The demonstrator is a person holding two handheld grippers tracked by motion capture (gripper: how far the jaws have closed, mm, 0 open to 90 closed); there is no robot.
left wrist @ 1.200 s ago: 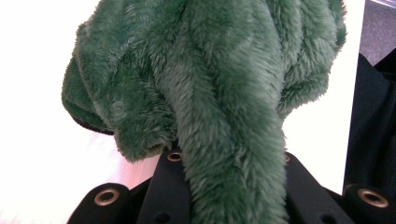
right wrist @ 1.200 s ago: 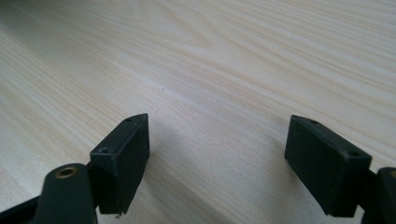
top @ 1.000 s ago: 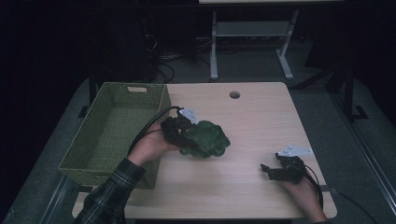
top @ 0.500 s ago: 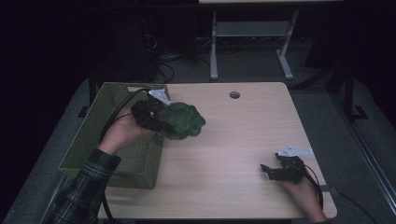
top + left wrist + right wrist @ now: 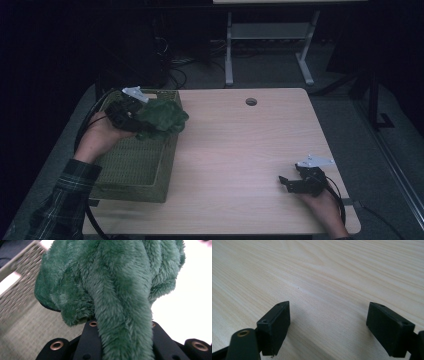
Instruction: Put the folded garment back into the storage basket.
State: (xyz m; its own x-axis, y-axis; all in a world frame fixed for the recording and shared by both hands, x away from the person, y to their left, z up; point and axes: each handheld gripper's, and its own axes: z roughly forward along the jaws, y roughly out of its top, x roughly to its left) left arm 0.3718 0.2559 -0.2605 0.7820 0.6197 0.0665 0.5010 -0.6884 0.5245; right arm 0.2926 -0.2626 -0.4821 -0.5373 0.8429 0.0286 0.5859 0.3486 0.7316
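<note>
A green plush toy (image 5: 162, 119) hangs above the far right corner of the green woven basket (image 5: 135, 189). My left gripper (image 5: 142, 125) is shut on it, coming in from the left over the basket. In the left gripper view a limb of the plush toy (image 5: 120, 290) is pinched between the black jaws of my left gripper (image 5: 122, 330), with the basket's floor (image 5: 22, 325) below. My right gripper (image 5: 286, 182) rests near the table's front right edge. Its jaws have just been opening a little further. In the right gripper view my right gripper (image 5: 328, 322) holds nothing, with bare wood between the jaws.
The light wooden table (image 5: 240, 150) has a round cable hole (image 5: 251, 101) near its far edge. The basket takes up the table's left side. A white metal stand (image 5: 270, 45) is on the floor behind the table.
My left hand has carried the plush toy leftward and upward, from the table's middle to above the basket. The right hand has stayed where it was.
</note>
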